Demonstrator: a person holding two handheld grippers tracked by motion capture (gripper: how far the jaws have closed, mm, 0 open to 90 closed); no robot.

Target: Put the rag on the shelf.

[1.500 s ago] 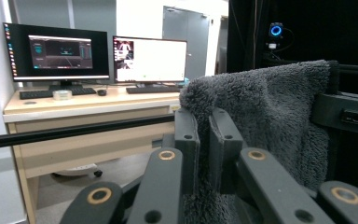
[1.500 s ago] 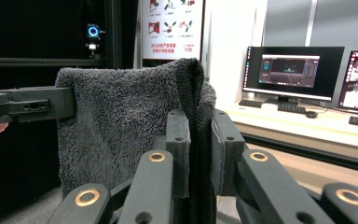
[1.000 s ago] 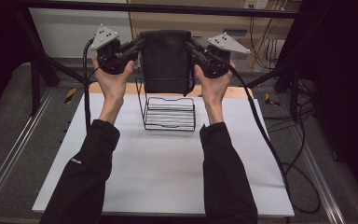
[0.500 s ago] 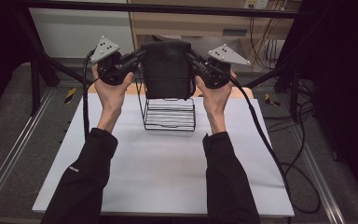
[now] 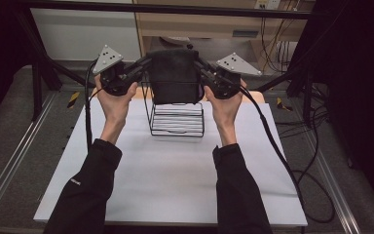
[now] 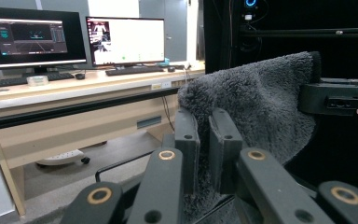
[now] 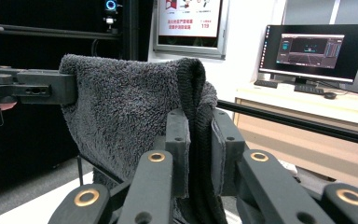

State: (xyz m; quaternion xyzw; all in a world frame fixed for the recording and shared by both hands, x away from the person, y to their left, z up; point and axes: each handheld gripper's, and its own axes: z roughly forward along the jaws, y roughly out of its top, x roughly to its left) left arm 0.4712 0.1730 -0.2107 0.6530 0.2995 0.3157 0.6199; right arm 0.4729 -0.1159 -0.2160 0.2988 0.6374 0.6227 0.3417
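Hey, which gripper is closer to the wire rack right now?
Neither clearly. The left gripper and right gripper are raised above the rack, one over each side, both clamping the towel stretched between them.

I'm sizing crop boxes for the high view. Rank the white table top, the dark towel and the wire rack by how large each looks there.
1. white table top
2. dark towel, held up nearer the camera, so its lead over the rack is unsure
3. wire rack, partly hidden behind the towel

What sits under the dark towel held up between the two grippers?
Below the towel stands a black wire rack on the white table. The towel hides the rack's upper part, so whether it touches the wires cannot be told.
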